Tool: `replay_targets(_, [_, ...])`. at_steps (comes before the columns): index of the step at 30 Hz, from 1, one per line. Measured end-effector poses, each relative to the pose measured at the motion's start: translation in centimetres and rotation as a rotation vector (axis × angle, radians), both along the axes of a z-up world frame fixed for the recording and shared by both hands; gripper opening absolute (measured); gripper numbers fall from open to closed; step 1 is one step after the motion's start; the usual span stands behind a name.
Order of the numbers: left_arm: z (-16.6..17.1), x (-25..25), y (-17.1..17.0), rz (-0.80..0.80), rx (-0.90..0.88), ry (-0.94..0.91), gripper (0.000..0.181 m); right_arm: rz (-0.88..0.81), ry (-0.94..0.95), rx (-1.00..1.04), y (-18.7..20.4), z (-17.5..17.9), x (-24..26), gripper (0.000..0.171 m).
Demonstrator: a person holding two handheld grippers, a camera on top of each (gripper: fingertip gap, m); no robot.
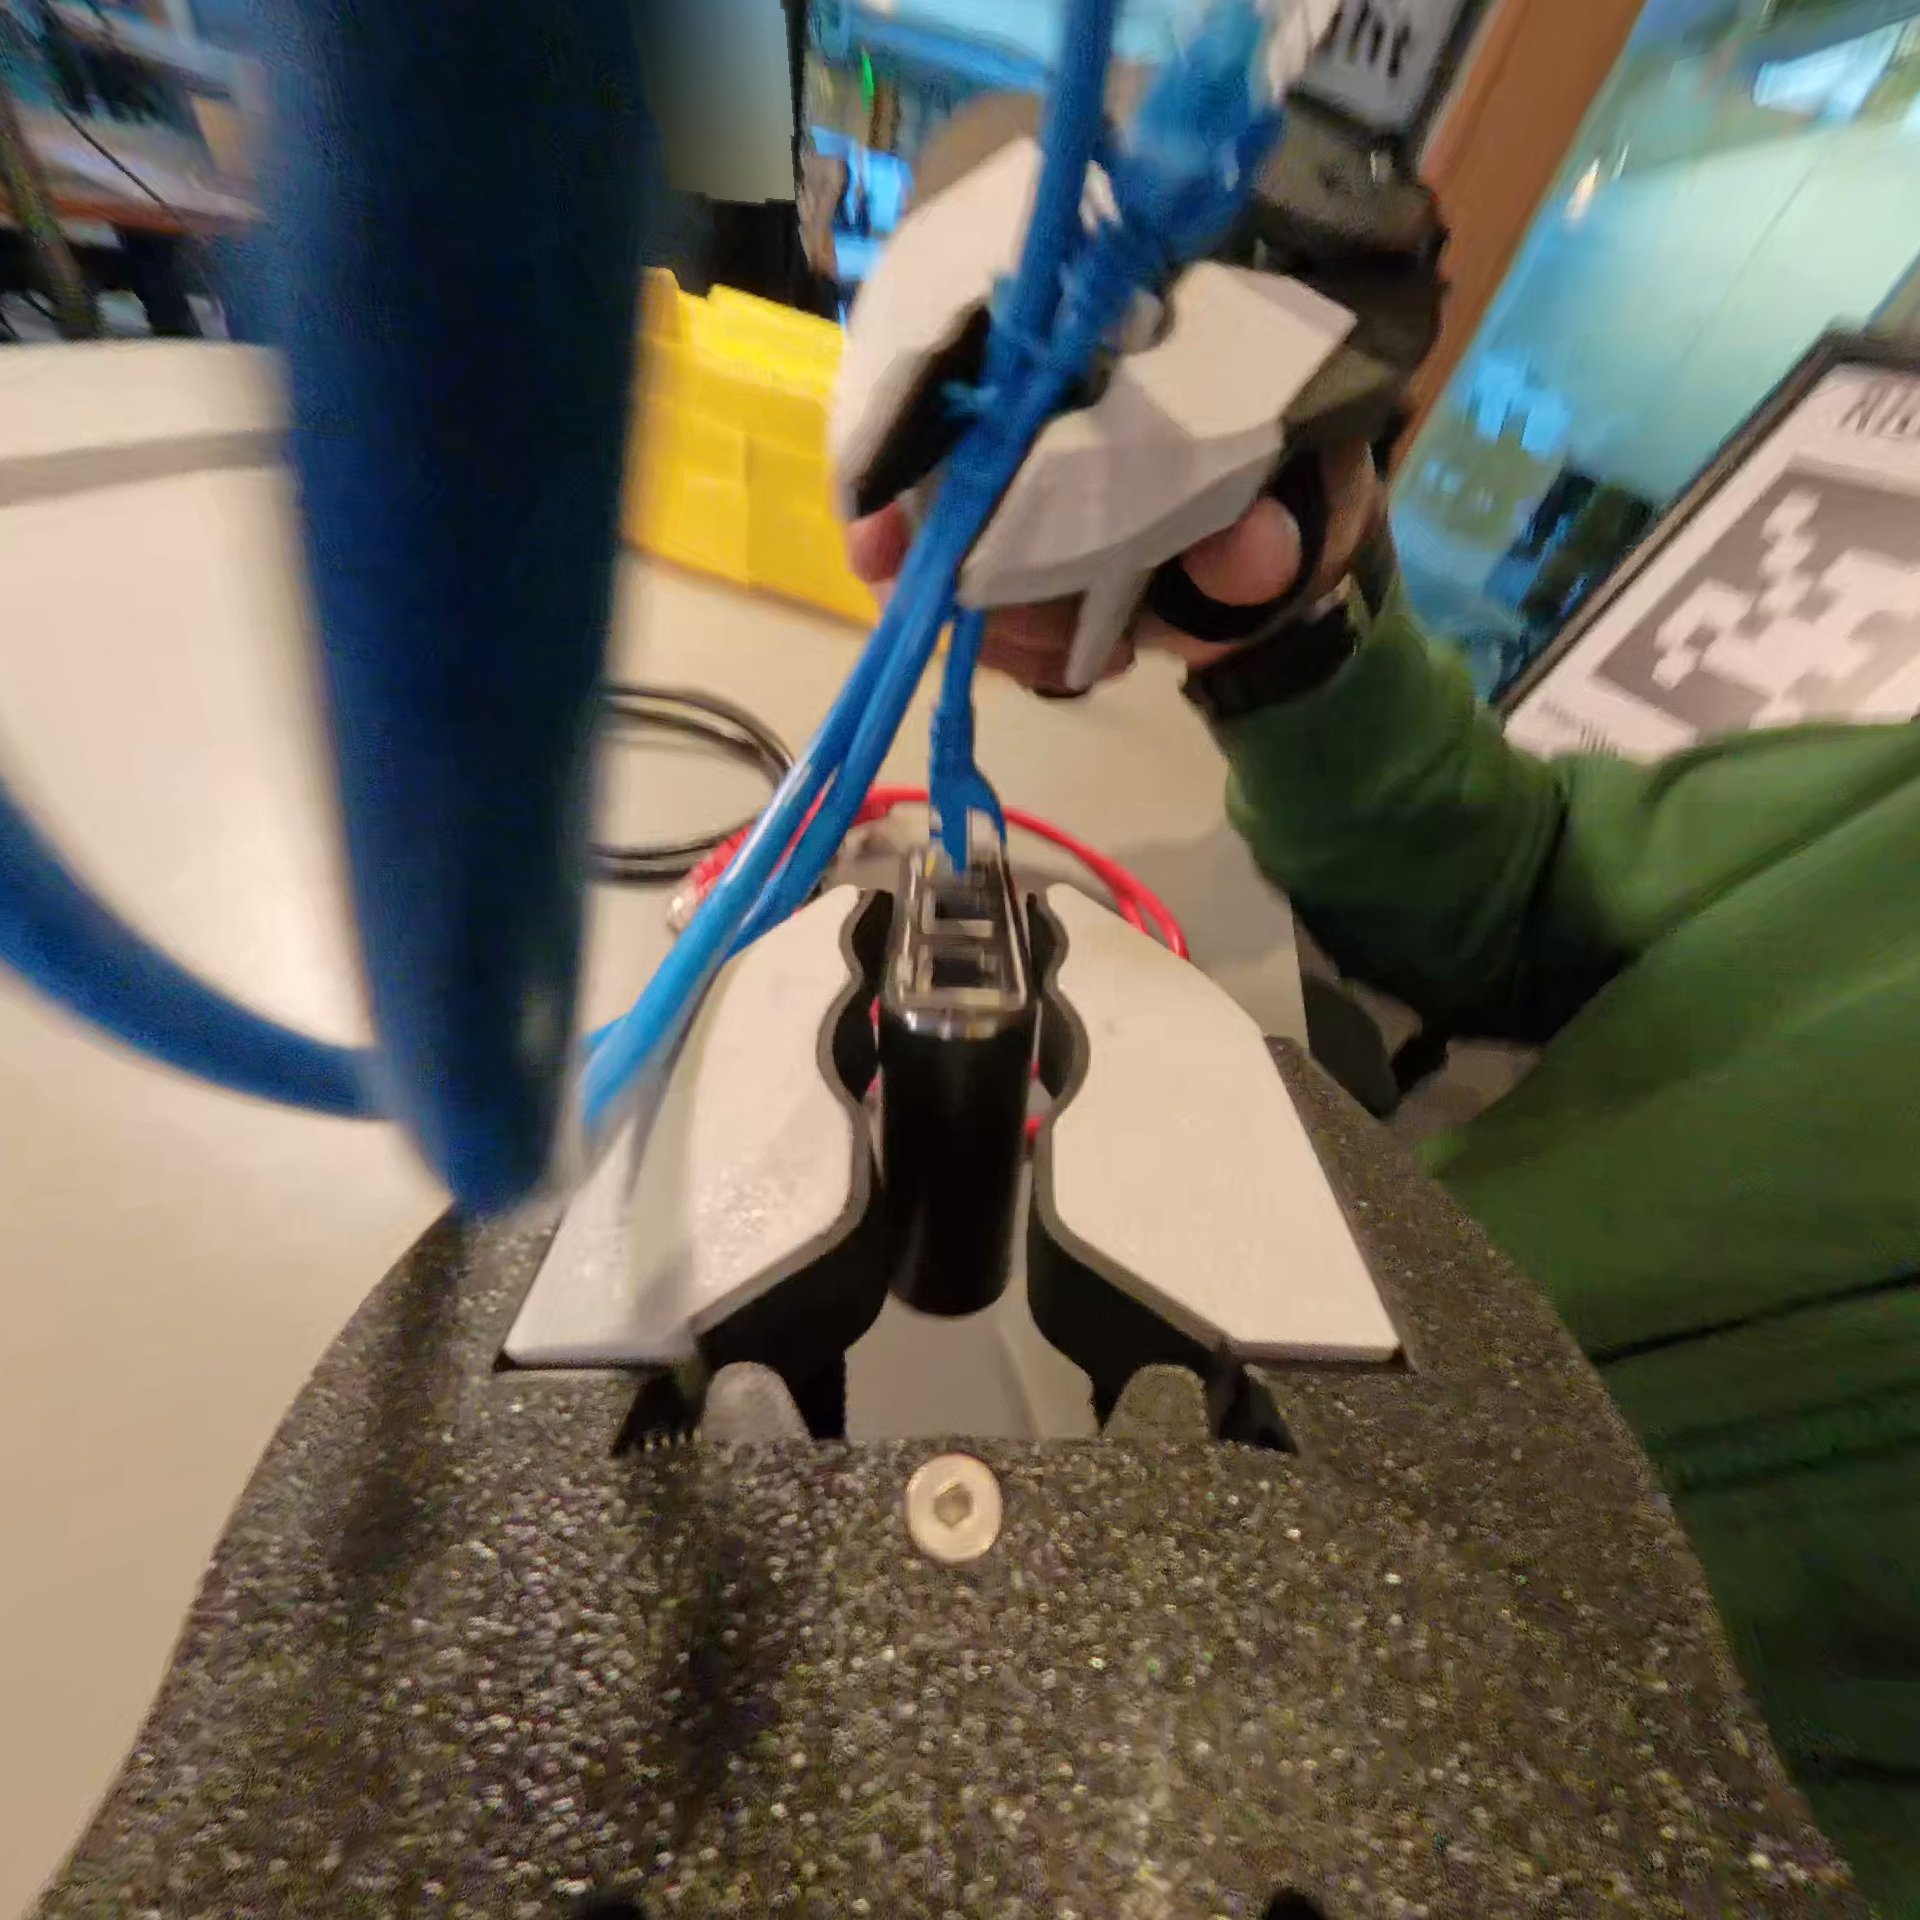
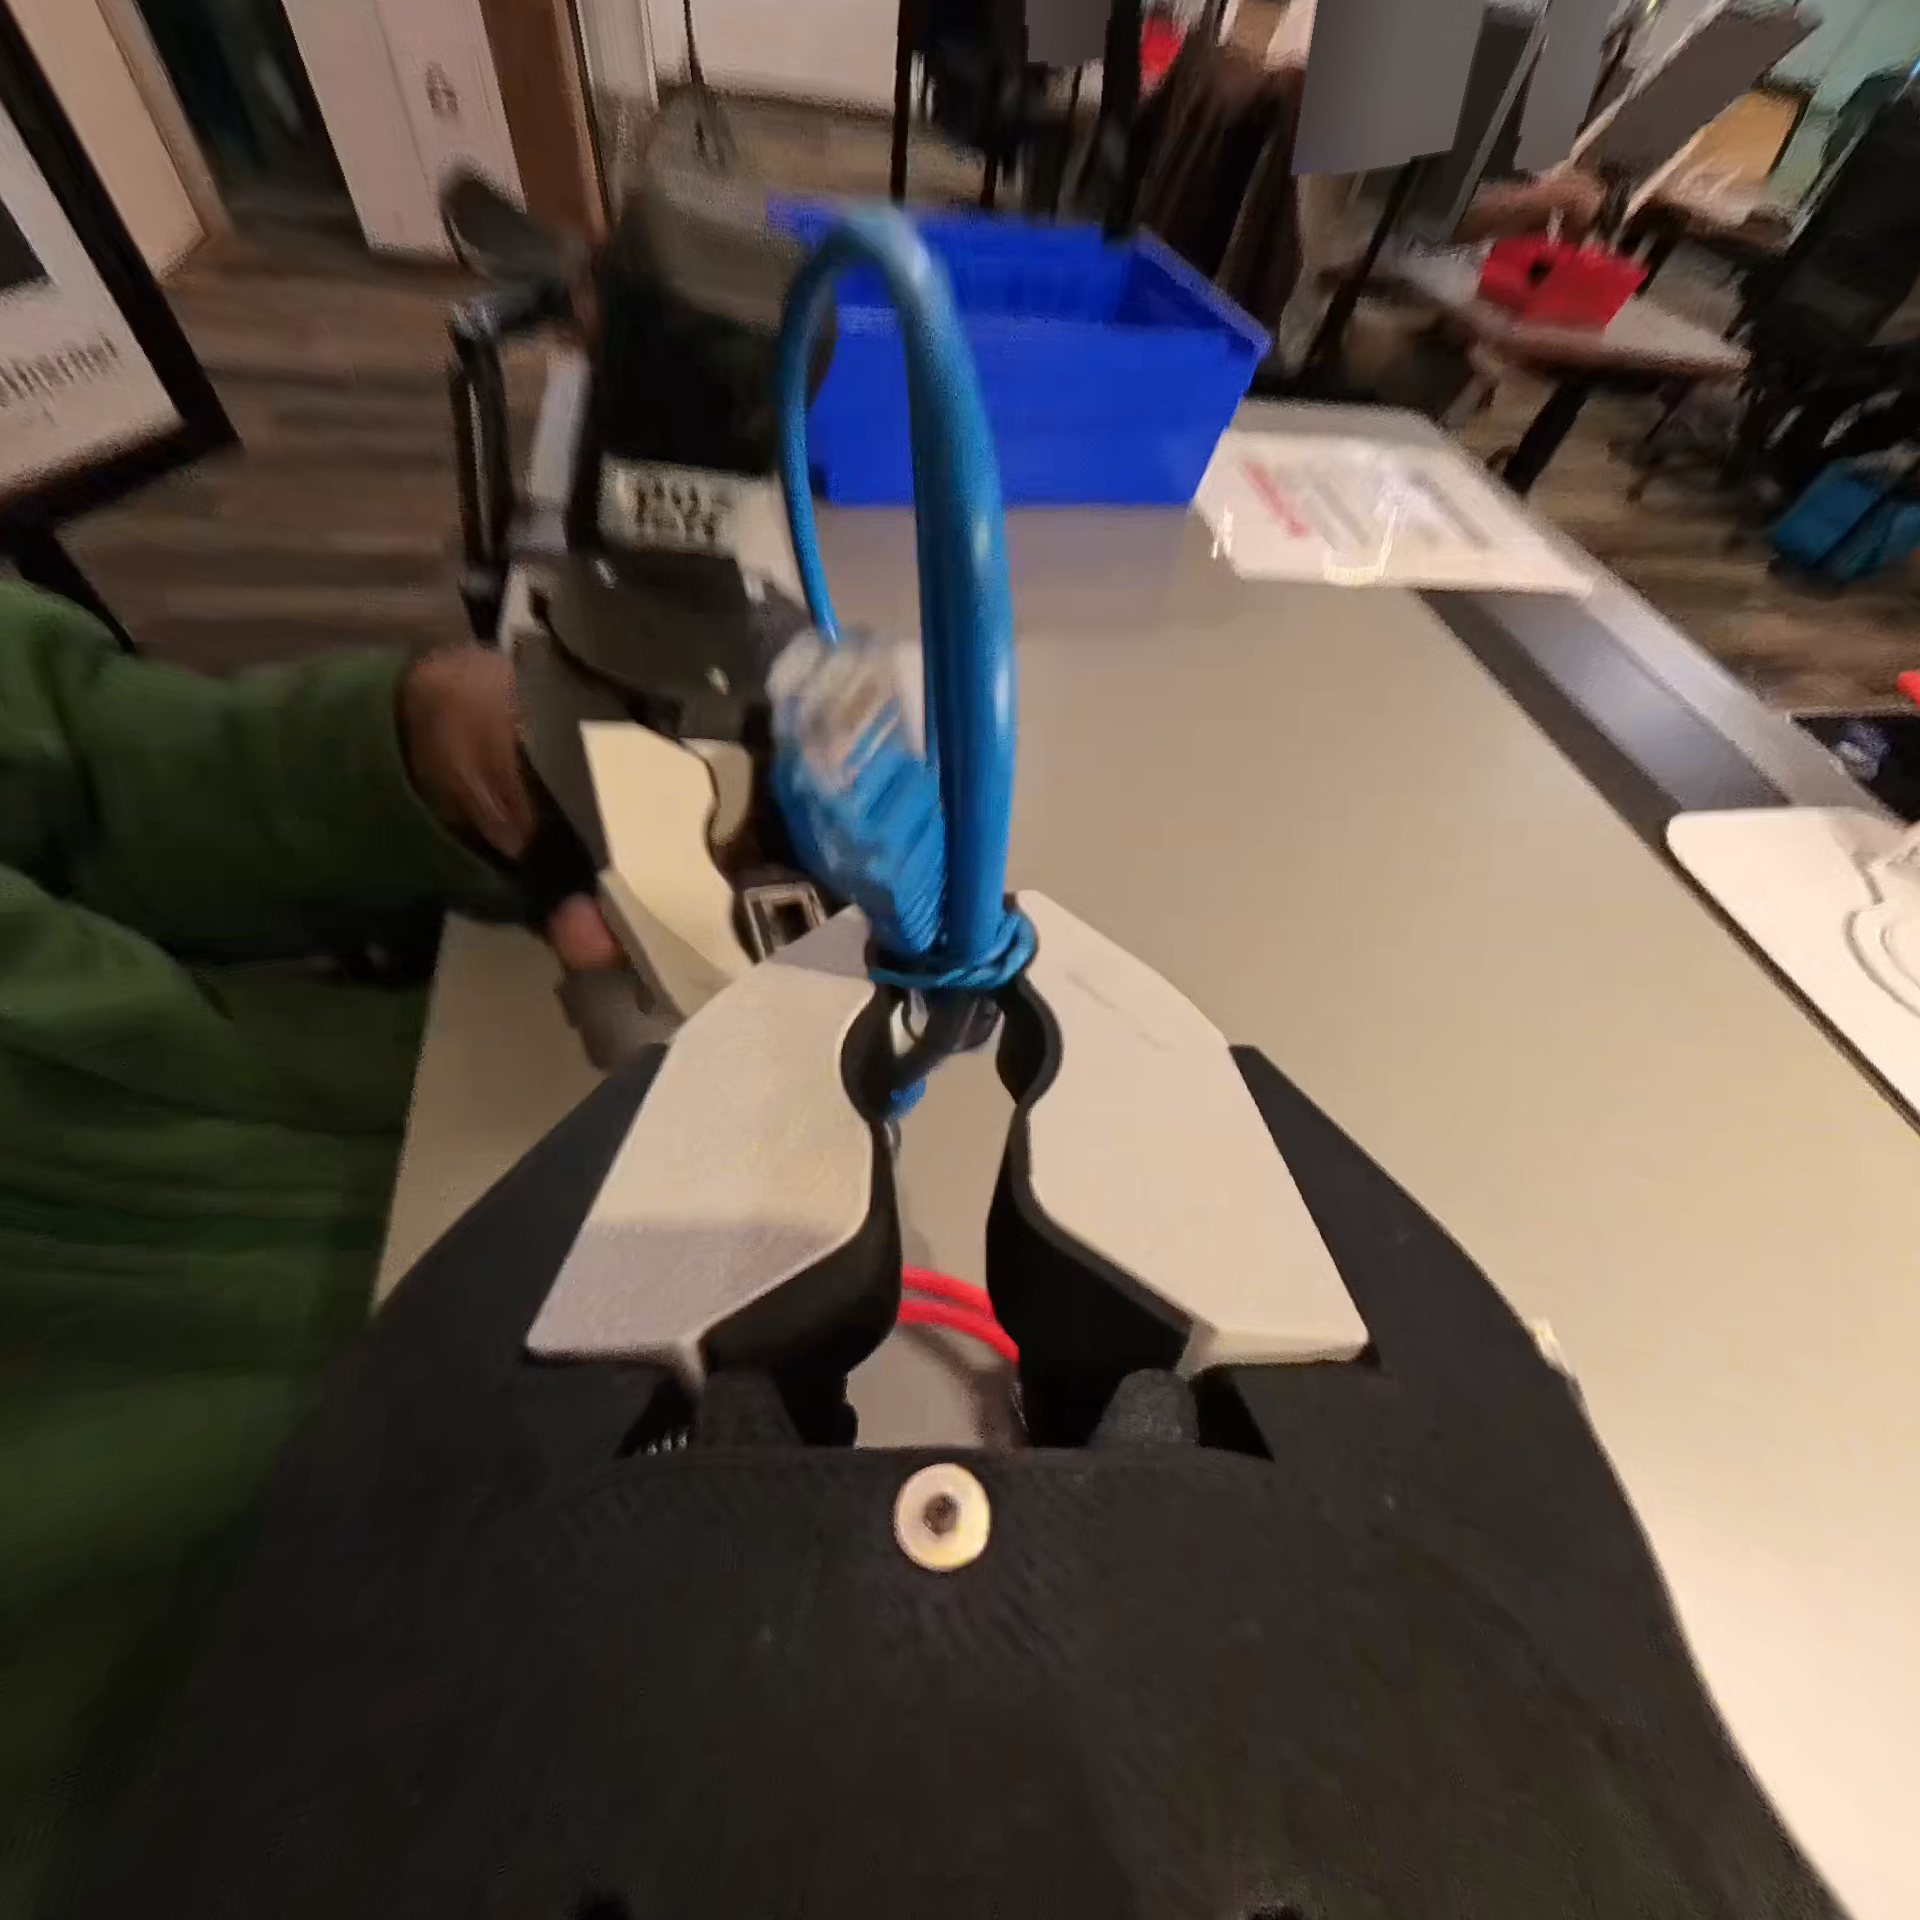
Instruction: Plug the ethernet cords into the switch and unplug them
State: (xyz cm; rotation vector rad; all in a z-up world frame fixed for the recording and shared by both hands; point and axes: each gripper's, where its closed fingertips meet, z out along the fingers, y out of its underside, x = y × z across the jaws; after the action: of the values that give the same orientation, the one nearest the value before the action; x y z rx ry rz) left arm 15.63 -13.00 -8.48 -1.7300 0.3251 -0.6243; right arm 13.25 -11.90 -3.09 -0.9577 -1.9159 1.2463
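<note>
My left gripper [image 1: 951, 935] is shut on a black switch [image 1: 945, 1122], held with its ports facing up; the switch also shows in the right wrist view [image 2: 781, 920]. My right gripper [image 2: 940, 966] is shut on a tied bundle of blue ethernet cord [image 2: 966, 623], just above and beyond the switch [image 1: 1039, 416]. One short blue end [image 1: 961, 790] runs down from it to the switch's far port and seems to sit in it. The other connector [image 2: 842, 727], with a clear tip, sticks up free. Blurred blue cord loops [image 1: 447, 520] hang close to the left camera.
A red cable [image 1: 1101, 847] and a black cable coil [image 1: 707, 790] lie on the pale table under the switch. A yellow bin [image 1: 748, 436] stands behind them. A blue bin [image 2: 1039, 353] and bagged papers [image 2: 1371, 509] sit at the far end. A green sleeve [image 1: 1558, 935] is at the right. My right fingertips sit around 6 cm from my left ones.
</note>
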Motion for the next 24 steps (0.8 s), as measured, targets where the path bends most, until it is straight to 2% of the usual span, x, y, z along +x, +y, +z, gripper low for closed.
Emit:
replay_targets(3, [2.4,-0.7,-0.1,0.028,0.124,-0.215,0.044,-0.027,0.117,-0.079,0.1,2.8,0.3,0.014])
replay_targets(6, [3.0,-1.4,0.3,0.065,0.135,-0.385,0.068,-0.063,0.215,-0.119,0.1,4.4,0.2,0.014])
replay_targets(10, [3.4,-2.2,0.8,0.143,0.174,-0.433,0.084,-0.105,0.350,-0.299,0.8,7.1,0.6,0.014])
replay_targets(15, [3.9,-2.0,1.3,0.181,0.223,-0.486,0.100,-0.052,0.485,-0.478,0.3,10.5,1.7,0.014])
replay_targets(20, [6.4,0.4,0.6,0.052,0.354,-0.613,0.100,0.007,0.531,-0.586,-1.2,12.2,1.9,0.013])
replay_targets(22, [7.1,1.1,0.1,0.015,0.409,-0.616,0.090,0.029,0.556,-0.638,-1.6,12.4,2.2,0.014])
replay_targets(24, [7.9,1.4,-0.7,-0.016,0.474,-0.619,0.071,0.039,0.580,-0.676,-1.6,12.5,2.4,0.014])
